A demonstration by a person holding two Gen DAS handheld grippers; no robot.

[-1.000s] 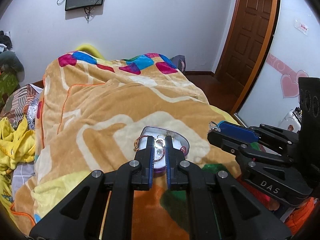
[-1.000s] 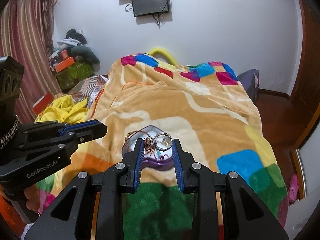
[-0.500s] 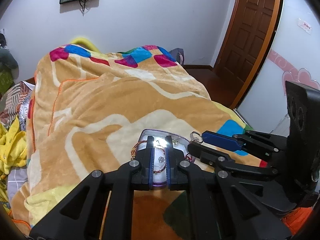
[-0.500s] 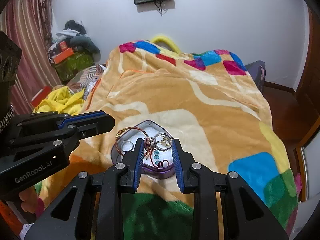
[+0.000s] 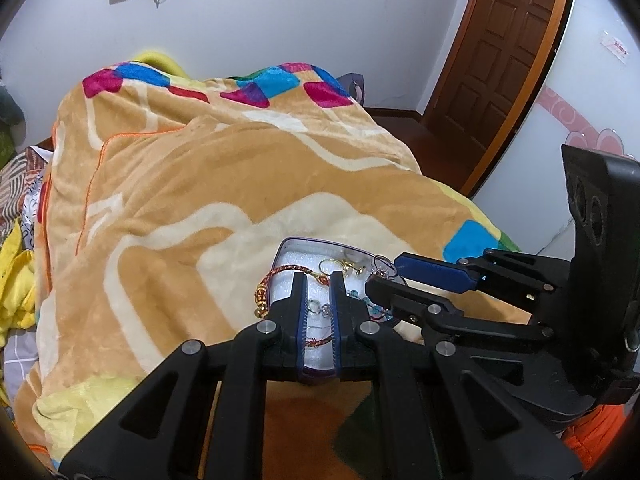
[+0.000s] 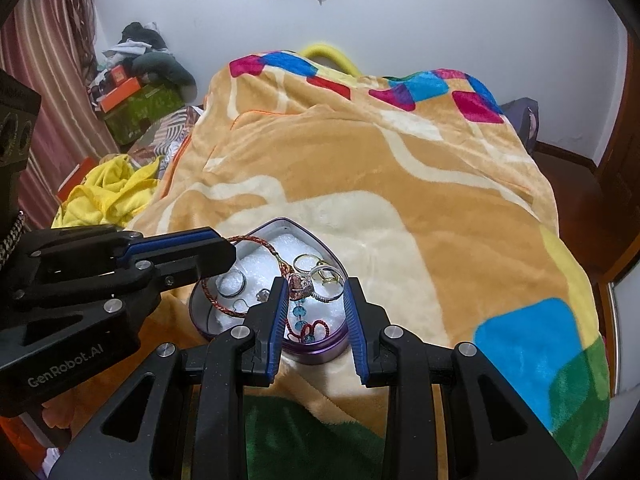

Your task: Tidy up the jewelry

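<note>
A heart-shaped purple tin [image 6: 320, 350] with white foam lining sits on the blanket. It holds a red braided bracelet [image 6: 256, 242], several rings [image 6: 306, 262] and blue beads [image 6: 299, 312]. My right gripper [image 6: 316, 286] is open right over the tin, and a silver ring with a pink stone [image 6: 302, 282] lies against its left finger. My left gripper [image 5: 318, 280] hovers over the tin [image 5: 288, 246] with its jaws a narrow gap apart and nothing between them. In the left wrist view the right gripper [image 5: 382, 276] comes in from the right.
The tin rests on a thick orange and cream blanket [image 6: 400, 168] covering the bed. Yellow clothes [image 6: 108, 188] and boxes [image 6: 132, 96] lie at the left. A wooden door [image 5: 496, 52] stands at the back right.
Both grippers have come down and forward over the tin. The right gripper's jaws have opened wider. The ring at its tips now lies over the tin.
</note>
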